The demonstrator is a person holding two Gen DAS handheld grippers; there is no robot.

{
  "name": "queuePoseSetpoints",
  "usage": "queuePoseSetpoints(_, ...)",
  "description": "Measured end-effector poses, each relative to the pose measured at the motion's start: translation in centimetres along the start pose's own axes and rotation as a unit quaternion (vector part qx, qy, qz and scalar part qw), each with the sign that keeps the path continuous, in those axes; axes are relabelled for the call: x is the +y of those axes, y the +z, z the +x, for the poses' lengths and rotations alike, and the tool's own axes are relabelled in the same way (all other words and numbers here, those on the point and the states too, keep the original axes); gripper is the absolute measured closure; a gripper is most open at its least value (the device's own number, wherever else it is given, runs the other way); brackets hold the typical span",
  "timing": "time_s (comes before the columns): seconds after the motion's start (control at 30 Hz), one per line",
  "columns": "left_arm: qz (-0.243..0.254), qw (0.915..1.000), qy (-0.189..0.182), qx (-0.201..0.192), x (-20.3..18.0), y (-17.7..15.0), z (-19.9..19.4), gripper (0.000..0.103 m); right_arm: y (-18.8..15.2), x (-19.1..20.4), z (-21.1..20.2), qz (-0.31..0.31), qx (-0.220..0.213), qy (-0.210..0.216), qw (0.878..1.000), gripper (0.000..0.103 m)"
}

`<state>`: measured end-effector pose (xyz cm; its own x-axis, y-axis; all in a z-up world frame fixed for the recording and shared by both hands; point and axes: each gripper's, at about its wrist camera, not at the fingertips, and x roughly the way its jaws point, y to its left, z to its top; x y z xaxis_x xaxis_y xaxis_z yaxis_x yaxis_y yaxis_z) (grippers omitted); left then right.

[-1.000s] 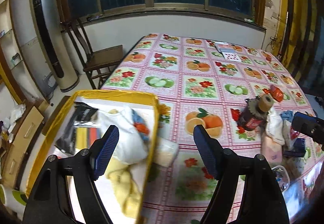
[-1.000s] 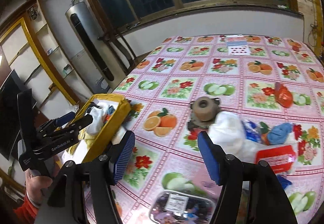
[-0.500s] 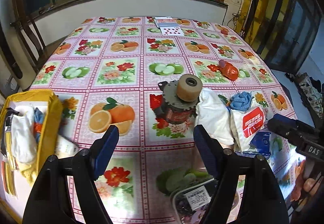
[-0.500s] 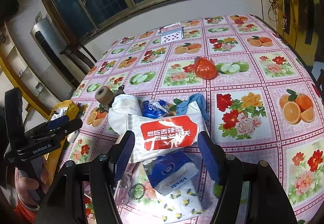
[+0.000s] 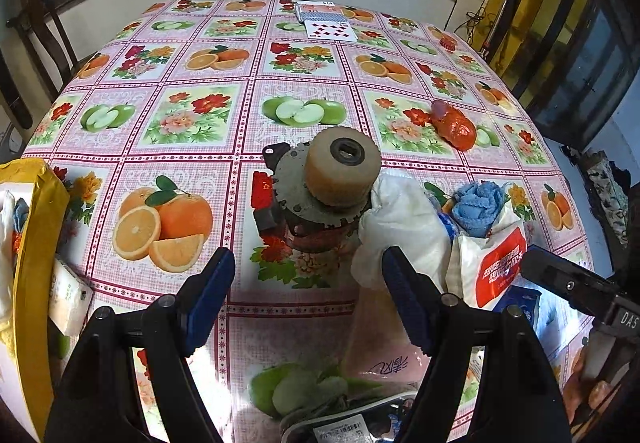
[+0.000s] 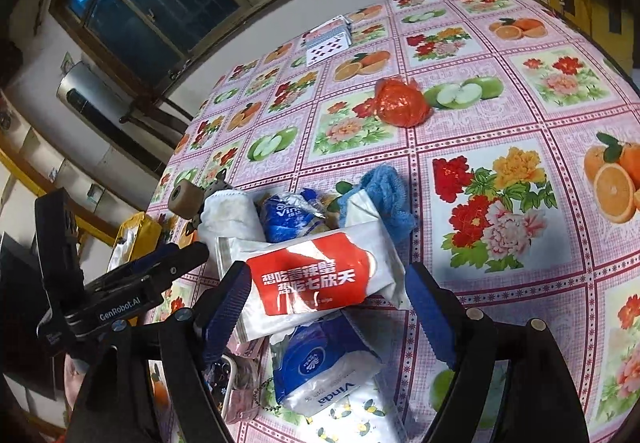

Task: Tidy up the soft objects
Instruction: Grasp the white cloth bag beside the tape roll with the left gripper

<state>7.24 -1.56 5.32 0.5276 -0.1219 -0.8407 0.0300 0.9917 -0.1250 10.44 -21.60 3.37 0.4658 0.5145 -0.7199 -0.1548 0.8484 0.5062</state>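
Left wrist view: my left gripper [image 5: 307, 297] hangs over the fruit-print tablecloth [image 5: 192, 115], jaws spread wide, nothing between them. Straight ahead sits a metal gear part with a tan roller [image 5: 324, 189] on top. White cloth [image 5: 404, 231] leans against its right side, touching it, and my right-hand finger overlaps the cloth's lower edge in the picture; cannot tell if it touches. Blue cloth [image 5: 478, 205] is just right of the white one, tucked behind a white-and-red snack packet [image 5: 496, 267]. Red plastic bundle [image 5: 454, 125] lies apart, farther back on the right. Playing cards [image 5: 328, 25] at the far edge. Yellow bin [image 5: 34, 243] at the left edge, with soft items inside; a small white tissue pack [image 5: 68, 297] lies just outside it, against its wall. Clear pinkish pouch lies between my fingers low in frame.

Right wrist view: my right gripper [image 6: 324, 307] is also wide open, empty, with the snack packet [image 6: 312, 287] lying between the fingers, not clamped. Blue Vinda tissue pack [image 6: 324, 375] sits under the packet, nearer the camera. A second blue wrapper [image 6: 288, 219] is behind the packet, between the white cloth [image 6: 230, 215] and blue cloth [image 6: 386, 199]. Red bundle [image 6: 400, 103] well apart, up the table. Left gripper [image 6: 132, 283] visible at left, held by a hand.
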Motion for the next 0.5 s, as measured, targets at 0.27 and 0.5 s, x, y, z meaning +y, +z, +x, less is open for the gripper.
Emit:
queuePoseSetpoints(0.27,-0.009,0.9999,-0.007,0.008,-0.7,0.7,1.4,0.027,-0.2,-2.5,0.8,0.088,0.025,0.088,0.992,0.012)
queuePoseSetpoints(0.5,0.001,0.9997,-0.011,0.022,-1.7,1.1,2.1,0.027,-0.1,-3.3,2.7,0.13,0.038,0.105,0.985,0.011)
